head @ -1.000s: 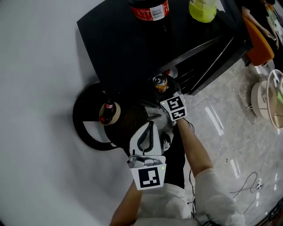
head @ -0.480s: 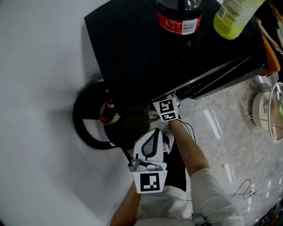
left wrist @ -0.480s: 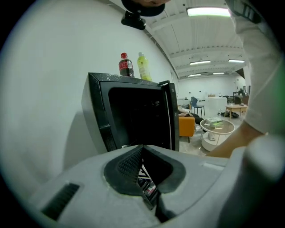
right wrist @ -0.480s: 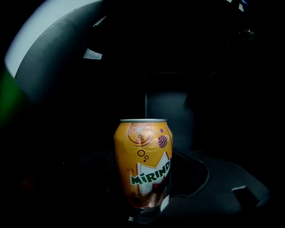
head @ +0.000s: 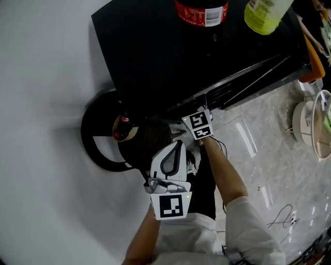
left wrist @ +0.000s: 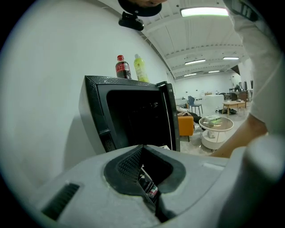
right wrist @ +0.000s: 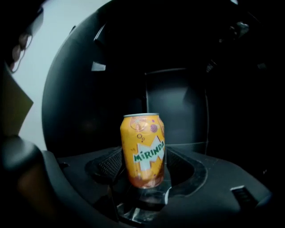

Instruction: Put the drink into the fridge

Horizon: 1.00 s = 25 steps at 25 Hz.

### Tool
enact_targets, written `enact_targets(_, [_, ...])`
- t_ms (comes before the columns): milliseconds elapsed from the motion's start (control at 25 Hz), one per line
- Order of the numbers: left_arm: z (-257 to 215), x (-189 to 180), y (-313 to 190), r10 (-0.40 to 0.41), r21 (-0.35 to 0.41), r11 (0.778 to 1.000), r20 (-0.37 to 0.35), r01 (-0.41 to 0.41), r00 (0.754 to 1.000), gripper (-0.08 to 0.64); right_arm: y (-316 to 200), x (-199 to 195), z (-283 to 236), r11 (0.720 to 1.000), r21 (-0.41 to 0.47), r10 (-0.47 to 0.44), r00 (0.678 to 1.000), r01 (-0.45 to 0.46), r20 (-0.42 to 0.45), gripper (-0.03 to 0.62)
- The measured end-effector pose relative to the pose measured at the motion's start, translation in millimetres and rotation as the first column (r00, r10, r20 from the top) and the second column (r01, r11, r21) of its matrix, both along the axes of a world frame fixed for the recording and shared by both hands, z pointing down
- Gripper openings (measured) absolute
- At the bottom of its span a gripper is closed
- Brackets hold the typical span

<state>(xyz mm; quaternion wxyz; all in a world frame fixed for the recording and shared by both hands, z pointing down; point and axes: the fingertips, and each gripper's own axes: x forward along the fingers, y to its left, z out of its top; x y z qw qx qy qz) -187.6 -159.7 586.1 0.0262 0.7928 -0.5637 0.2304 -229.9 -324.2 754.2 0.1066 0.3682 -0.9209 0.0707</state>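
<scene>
can (right wrist: 142,147): metal, glossy orange print
fridge (head: 155,57): black shell, smooth, faint sheen
left gripper (left wrist: 142,149): light grey plastic, matt; pads (left wrist: 127,165) dark, finely ribbed
right gripper (right wrist: 143,171): black plastic, slight sheen; pads (right wrist: 109,164) cross-hatched
cola bottle (head: 201,10): clear plastic, glossy, red label
green bottle (head: 264,13): translucent plastic, glossy
floor (head: 269,150): pale stone look, polished, glinting
wall (head: 46,103): white, smooth, matt
sleeve (head: 253,227): white cloth

One can (right wrist: 142,149); two bottles (left wrist: 123,67) (left wrist: 140,67) atop one fridge (left wrist: 95,113)
</scene>
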Motion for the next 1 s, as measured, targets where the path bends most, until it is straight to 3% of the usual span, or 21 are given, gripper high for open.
enact_targets(240, [-8.0, -2.1, 7.0, 0.015, 0.008, 1.0, -0.01, -0.015, 1.0, 0.009, 0.2, -0.3, 2.8, 1.0, -0.023, 0.018, 1.0, -0.018, 0.016, 0.31])
enact_targets(440, [-13.5, -5.6, 13.7, -0.014, -0.006, 1.0, -0.041, 0.014, 0.999, 0.009, 11.1, 16.4, -0.3, 0.999, -0.045, 0.03, 0.999, -0.031, -0.038, 0.31])
enact_targets(640, [-39.5, -12.4, 12.3, -0.042, 0.012, 0.999, -0.145, 0.045, 0.989, 0.009, 29.1, 65.6, -34.1, 0.99, -0.038, 0.131, 0.99, -0.133, -0.052, 0.31])
enact_targets(1000, [-73.0, -9.8, 4.1, -0.005, 0.05, 0.999, -0.166, 0.014, 0.986, 0.009, 70.0, 97.5, -116.9, 0.973, -0.034, 0.229, 0.973, -0.228, 0.014, 0.301])
